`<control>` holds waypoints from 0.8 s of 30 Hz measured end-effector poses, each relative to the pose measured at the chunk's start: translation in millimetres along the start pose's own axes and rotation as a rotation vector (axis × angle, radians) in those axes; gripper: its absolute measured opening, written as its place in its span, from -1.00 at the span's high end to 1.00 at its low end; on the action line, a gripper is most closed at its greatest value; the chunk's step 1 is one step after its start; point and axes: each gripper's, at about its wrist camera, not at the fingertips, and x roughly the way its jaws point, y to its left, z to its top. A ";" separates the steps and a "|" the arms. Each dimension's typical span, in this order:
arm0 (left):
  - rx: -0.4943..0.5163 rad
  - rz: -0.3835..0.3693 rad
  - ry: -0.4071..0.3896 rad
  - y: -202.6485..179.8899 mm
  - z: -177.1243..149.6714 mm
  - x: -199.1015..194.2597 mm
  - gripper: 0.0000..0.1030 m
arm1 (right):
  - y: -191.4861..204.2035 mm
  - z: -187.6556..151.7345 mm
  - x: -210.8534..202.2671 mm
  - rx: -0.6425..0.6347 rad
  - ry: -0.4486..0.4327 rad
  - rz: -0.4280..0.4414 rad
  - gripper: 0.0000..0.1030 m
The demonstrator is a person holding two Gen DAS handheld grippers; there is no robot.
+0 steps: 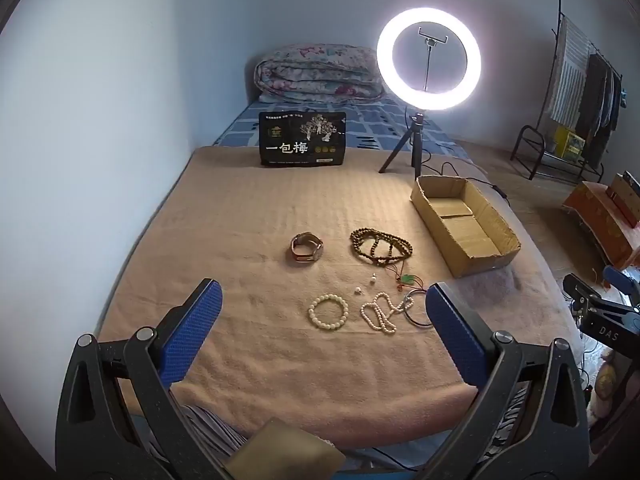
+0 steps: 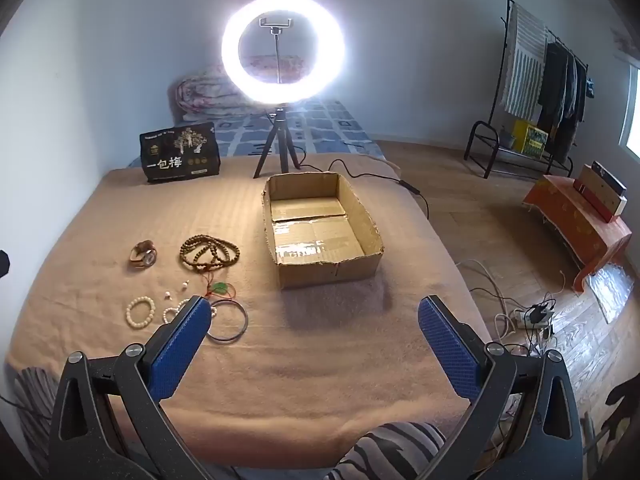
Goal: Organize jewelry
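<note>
Tan blanket (image 1: 248, 216) covers the bed under both my tools, and all the jewelry lies loose on it. Furthest left is 1 wristwatch (image 1: 306, 247), resting on its side with the band curled shut and the dial turned toward the right. Next come 1 coiled string of brown wooden beads (image 1: 381, 245), its red cord trailing toward me to 1 green pendant (image 1: 408, 279), and 2 small white loose beads (image 1: 365, 284) just below the coil. Nearer me lie 1 white bead bracelet (image 1: 328, 314), 1 white bead necklace (image 1: 380, 313) in a heap, and 1 thin dark bangle (image 2: 227, 321) flat on the blanket. Right of them sits 1 open cardboard box (image 2: 370, 216), its long axis running away from me. My left gripper (image 1: 322, 320) hangs released, fingers wide apart, holding nothing. My right gripper (image 2: 314, 320) is likewise spread wide, its left pad (image 2: 182, 350) in front of the necklace.
</note>
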 end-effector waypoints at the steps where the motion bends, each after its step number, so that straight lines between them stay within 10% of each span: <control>1: -0.033 -0.017 0.001 13.2 4.2 1.0 -1.00 | -0.5 0.1 -0.6 -0.003 0.000 0.002 -0.99; 24: 0.007 0.054 -0.052 -0.8 12.7 -10.9 -1.00 | 6.0 -1.2 -0.8 -0.015 0.004 -0.003 -0.99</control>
